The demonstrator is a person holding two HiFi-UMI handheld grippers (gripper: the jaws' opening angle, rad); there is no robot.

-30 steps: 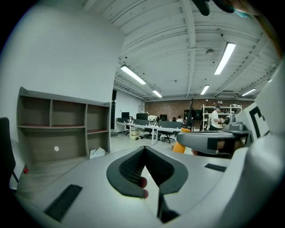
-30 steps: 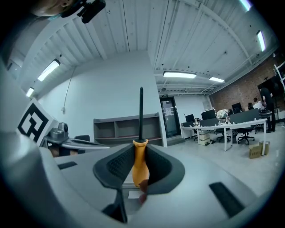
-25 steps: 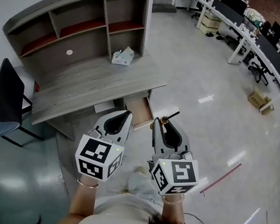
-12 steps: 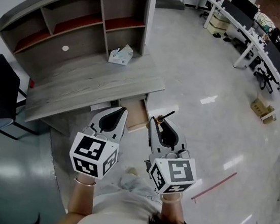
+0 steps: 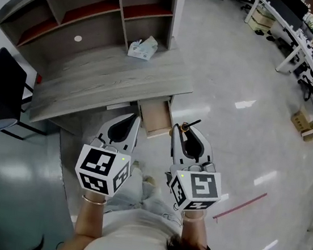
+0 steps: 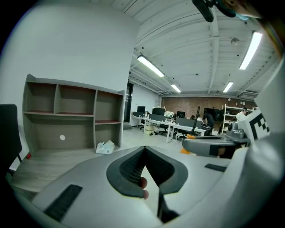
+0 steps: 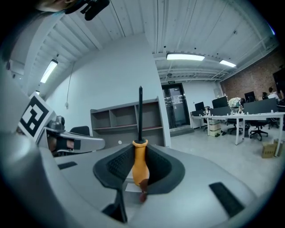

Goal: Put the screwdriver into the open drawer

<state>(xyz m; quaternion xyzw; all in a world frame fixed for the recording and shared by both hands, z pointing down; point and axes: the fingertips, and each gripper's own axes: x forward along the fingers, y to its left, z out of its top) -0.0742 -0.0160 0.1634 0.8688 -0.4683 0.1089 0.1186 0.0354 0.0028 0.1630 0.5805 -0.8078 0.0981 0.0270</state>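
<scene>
While the left tool [image 5: 135, 118] is clenched, the right tool [image 5: 183, 130] clamps the screwdriver [image 7: 140, 164] upright.

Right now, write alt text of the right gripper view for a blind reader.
The right gripper is shut on an orange-handled screwdriver, dark shaft pointing up. Behind stand a grey shelf unit and, at right, office desks.

Open drawer [image 5: 156, 117] under desk [image 5: 94, 79] edge, chair [image 5: 0, 95] left of desk, shelves [image 5: 97, 13] behind
</scene>
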